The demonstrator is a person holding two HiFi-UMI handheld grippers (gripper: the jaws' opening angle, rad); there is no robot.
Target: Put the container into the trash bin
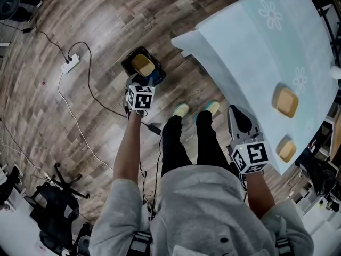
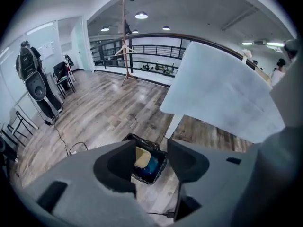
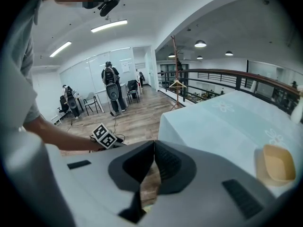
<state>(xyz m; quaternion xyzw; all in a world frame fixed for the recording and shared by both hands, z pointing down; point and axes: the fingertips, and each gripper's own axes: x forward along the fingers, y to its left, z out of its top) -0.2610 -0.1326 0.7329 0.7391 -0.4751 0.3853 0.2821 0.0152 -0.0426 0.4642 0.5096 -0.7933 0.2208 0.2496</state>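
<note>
A tan container (image 1: 143, 64) lies in the black-lined trash bin (image 1: 128, 63) on the wood floor. My left gripper (image 1: 139, 81) hangs just above the bin, open, with nothing between its jaws. In the left gripper view the open left gripper (image 2: 150, 148) frames the bin (image 2: 142, 140), the container (image 2: 141, 156) and something blue (image 2: 152, 164) inside it. My right gripper (image 1: 238, 111) is shut and empty beside the table's near edge. The right gripper view shows the right gripper (image 3: 154, 148) with its jaws pressed together.
The pale blue table (image 1: 250, 47) carries two more tan containers (image 1: 285, 101) (image 1: 286, 149); one container (image 3: 278, 164) shows in the right gripper view. A power strip (image 1: 70, 63) and cables lie on the floor at left. My feet (image 1: 181, 110) stand between bin and table.
</note>
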